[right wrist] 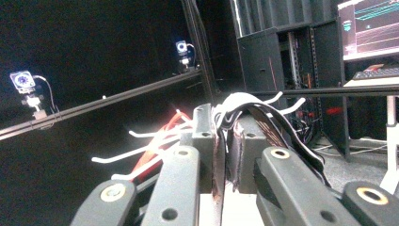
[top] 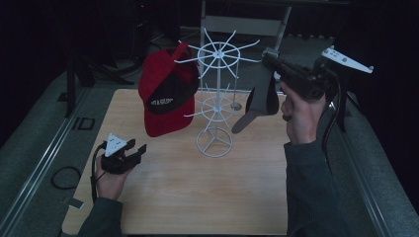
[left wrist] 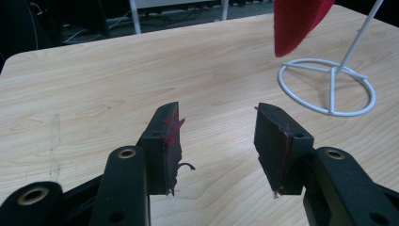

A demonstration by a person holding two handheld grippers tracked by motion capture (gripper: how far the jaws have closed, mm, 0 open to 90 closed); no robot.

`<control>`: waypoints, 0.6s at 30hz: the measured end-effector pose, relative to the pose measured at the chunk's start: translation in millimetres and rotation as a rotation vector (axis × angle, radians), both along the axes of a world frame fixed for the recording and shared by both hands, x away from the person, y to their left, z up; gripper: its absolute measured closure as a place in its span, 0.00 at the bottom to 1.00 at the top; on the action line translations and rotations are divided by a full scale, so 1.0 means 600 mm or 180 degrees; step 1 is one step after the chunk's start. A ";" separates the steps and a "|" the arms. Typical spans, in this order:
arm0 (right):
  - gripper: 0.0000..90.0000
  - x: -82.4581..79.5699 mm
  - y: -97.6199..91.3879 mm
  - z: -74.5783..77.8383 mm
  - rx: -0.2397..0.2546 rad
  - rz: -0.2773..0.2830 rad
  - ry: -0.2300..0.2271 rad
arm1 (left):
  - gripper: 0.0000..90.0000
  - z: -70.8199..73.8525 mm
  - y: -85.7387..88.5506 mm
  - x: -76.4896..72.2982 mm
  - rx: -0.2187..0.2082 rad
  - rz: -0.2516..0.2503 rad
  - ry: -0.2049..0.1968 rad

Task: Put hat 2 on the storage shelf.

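A white wire hat rack [top: 216, 143] stands in the middle of the wooden table [top: 197, 197]. A red cap [top: 165, 96] hangs on its left prongs. To the right of the rack's top, my right gripper [top: 269, 58] is raised and shut on the edge of a dark grey cap [top: 259, 101], which dangles below it. In the right gripper view the jaws [right wrist: 226, 136] pinch the dark cap's band [right wrist: 263, 117], with white prongs [right wrist: 136, 150] just beyond. My left gripper [top: 138, 147] rests low at the table's left, open with nothing in it [left wrist: 219, 132]; the rack's base ring [left wrist: 329, 87] lies ahead to its right.
Metal rails run along both sides of the table. A black cable loop [top: 65, 177] lies on the floor at the left. A grey frame [top: 242, 24] stands behind the rack. A lit monitor [right wrist: 371, 28] and dark shelving show behind the dark cap.
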State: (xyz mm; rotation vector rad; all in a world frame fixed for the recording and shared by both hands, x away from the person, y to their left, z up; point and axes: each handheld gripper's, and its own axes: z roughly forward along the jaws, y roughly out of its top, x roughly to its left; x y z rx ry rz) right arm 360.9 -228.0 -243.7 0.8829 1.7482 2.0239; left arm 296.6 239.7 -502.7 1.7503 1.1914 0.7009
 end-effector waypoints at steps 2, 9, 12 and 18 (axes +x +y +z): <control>0.91 0.003 0.003 0.001 -0.0003 0.0000 0.0015 | 0.57 0.000 0.000 0.000 0.0011 -0.0004 0.0008; 0.91 0.012 0.012 0.004 -0.0029 0.0016 0.0046 | 0.57 0.001 -0.001 0.001 0.0015 -0.0009 0.0007; 0.91 0.017 0.020 0.005 -0.0053 0.0039 0.0080 | 0.57 0.001 -0.001 0.001 0.0013 -0.0015 0.0013; 0.90 0.020 0.032 0.009 -0.0114 0.0087 0.0072 | 0.57 0.000 -0.003 0.002 -0.0001 -0.0012 0.0020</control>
